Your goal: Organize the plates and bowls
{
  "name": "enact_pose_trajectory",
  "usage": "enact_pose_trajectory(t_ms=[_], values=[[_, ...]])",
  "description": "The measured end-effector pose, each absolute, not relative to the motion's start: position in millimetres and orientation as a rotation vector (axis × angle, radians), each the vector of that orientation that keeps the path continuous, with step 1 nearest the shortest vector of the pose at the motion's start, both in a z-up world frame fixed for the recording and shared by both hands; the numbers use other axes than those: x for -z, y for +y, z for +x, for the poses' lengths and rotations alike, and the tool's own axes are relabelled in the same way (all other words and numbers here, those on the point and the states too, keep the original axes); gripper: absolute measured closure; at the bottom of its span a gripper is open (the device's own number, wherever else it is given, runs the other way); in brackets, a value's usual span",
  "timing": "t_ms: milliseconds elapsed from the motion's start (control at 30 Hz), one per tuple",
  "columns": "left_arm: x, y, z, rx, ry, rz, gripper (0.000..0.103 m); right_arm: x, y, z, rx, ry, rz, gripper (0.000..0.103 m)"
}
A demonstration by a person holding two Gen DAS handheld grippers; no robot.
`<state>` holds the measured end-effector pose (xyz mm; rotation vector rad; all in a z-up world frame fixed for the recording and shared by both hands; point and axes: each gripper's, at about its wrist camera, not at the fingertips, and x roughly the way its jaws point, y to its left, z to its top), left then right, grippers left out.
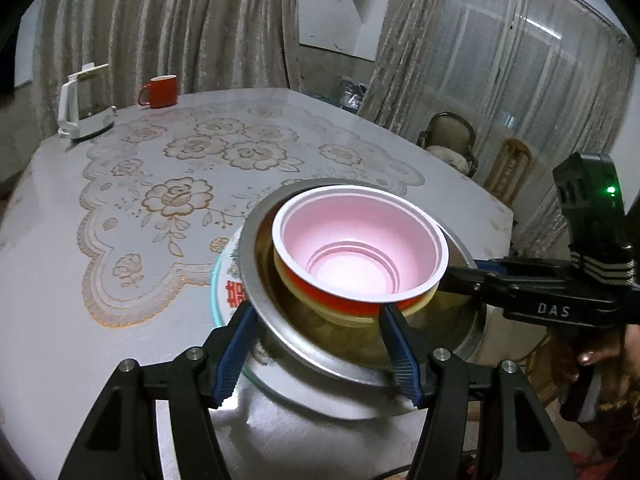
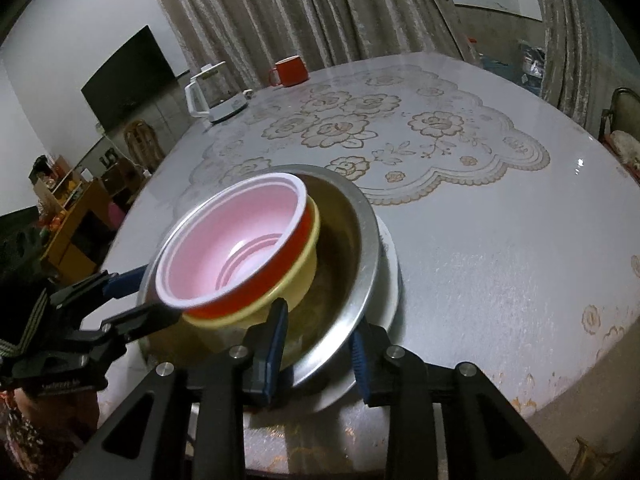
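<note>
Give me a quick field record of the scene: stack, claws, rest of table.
stack, bottom up: plate, steel bowl, yellow bowl, red bowl with pink inside
top bowl: sits tilted in the yellow one
left claw: straddles the steel bowl's near rim, grip unclear
right claw: straddles the steel bowl's rim, one finger inside, one outside above the plate, pads not pressing
far edge of table: red mug, white kettle
</note>
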<state>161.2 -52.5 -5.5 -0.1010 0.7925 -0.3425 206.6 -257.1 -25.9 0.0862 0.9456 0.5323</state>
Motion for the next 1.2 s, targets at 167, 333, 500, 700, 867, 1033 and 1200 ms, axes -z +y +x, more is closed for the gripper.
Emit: enact_pose_trajectory(t_ms=[167,333,500,700,867,1033,1200], values=[[5,-56,159,0.308,0.781,-0.063,0.041,27,-258,206,-0.545,0.938,0.097,0.074],[10,-59,163,0.303,0.795,-0.068,0.041,28,-257,211,-0.513,0.917,0.077,0.077],[11,-62,160,0.294,0.801,-0.069,0.041,27,-256,212,-0.495,0.913,0.076,0.076],[7,-57,144,0.260,0.791,-0.101,0.026,21,-254,194,-0.476,0.879,0.026,0.067],[5,-54,126,0.219,0.790,-0.118,0.014,13,-257,175,-0.464,0.839,0.013,0.063],[4,-51,106,0.196,0.789,-0.157,0.001,3,-256,149,-0.451,0.781,-0.018,0.061],[1,-48,85,0.184,0.776,-0.234,0.000,-3,-247,117,-0.425,0.702,-0.059,0.034]])
